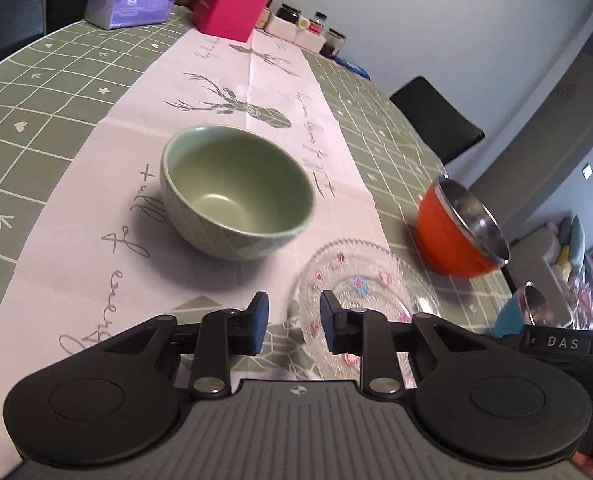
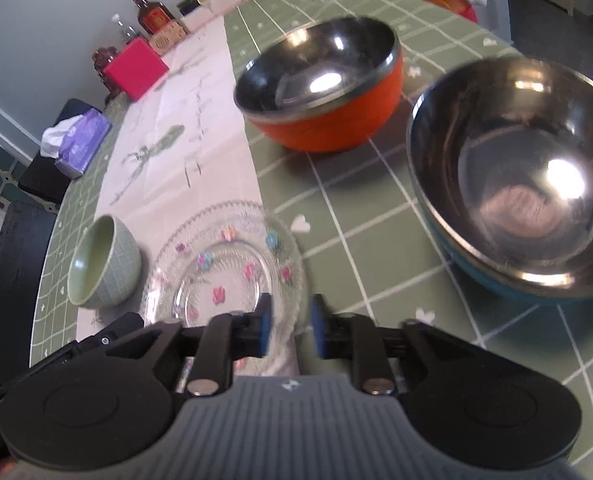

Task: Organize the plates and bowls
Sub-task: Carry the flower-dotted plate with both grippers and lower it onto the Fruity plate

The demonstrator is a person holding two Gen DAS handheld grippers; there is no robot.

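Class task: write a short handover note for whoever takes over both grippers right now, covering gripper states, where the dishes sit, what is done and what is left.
Left gripper: open, empty, at the glass plate's near rim.
Right gripper: open, empty, at the same plate's edge.
Green ceramic bowl stands on the pink runner beside the plate.
Orange steel-lined bowl and blue steel-lined bowl stand apart on the green tablecloth.
Done: nothing stacked.
Left: gather all the bowls and the plate.

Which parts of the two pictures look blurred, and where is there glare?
Left wrist view: the orange bowl is smeared and the table's grid lines bend toward the edges. Right wrist view: bright glare inside the orange bowl and the blue bowl; the glass plate is slightly soft.
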